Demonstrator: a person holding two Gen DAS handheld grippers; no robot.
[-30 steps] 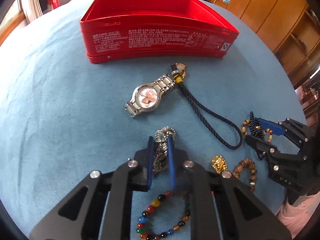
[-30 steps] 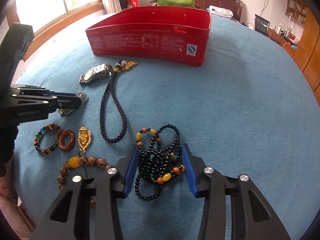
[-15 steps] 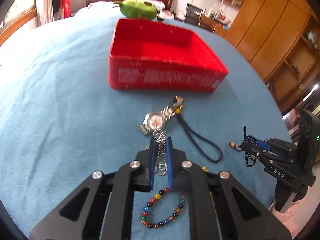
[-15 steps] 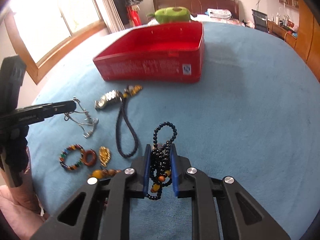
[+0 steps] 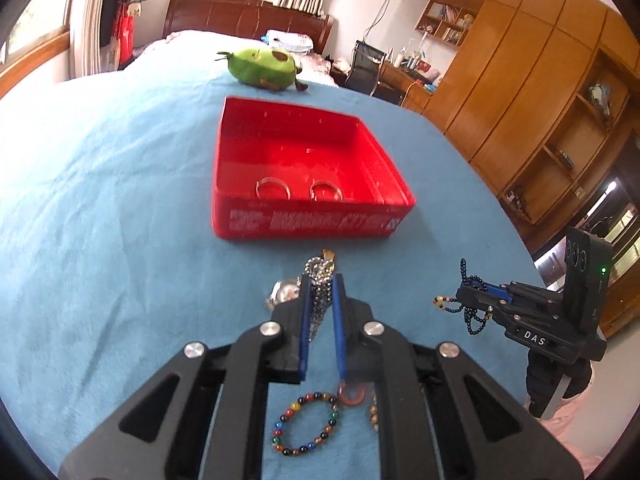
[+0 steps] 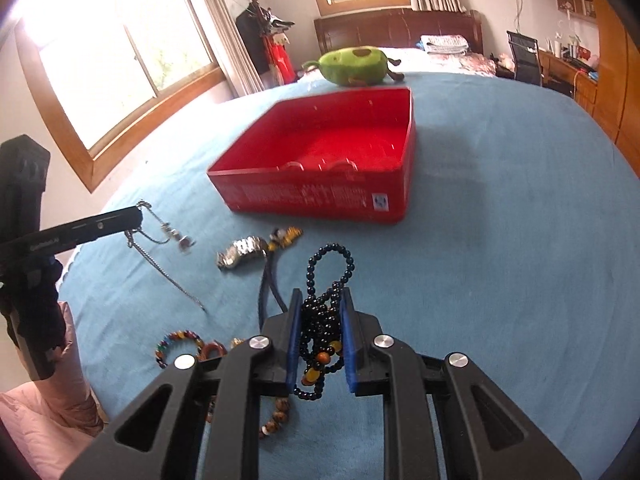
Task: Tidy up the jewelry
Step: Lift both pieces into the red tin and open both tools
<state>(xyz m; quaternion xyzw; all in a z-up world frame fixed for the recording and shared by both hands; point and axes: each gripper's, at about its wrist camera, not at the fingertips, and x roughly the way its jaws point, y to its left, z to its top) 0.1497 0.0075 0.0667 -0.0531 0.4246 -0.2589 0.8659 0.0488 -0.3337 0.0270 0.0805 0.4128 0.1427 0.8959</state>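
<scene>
My left gripper (image 5: 322,284) is shut on a silver chain necklace (image 5: 320,280) and holds it above the blue cloth; in the right wrist view the chain (image 6: 160,256) dangles from that gripper (image 6: 138,214). My right gripper (image 6: 320,300) is shut on a black bead necklace (image 6: 320,320) with orange beads, which hangs clear of the cloth (image 5: 470,316). Ahead stands an open red tin (image 5: 312,220) with two clear bangles (image 5: 273,189) inside. A silver watch (image 6: 242,258) and a dark cord with a gold charm (image 6: 272,280) lie in front of the tin.
A multicoloured bead bracelet (image 5: 306,424), a reddish ring (image 5: 352,394) and a brown bead bracelet (image 6: 276,416) lie on the cloth beneath the grippers. A green plush toy (image 5: 262,66) sits behind the tin. Wooden wardrobes stand to the right, windows to the left.
The right jaws closed on the black beads. Both grippers rose and lifted their necklaces off the cloth, and the inside of the tin came into view.
</scene>
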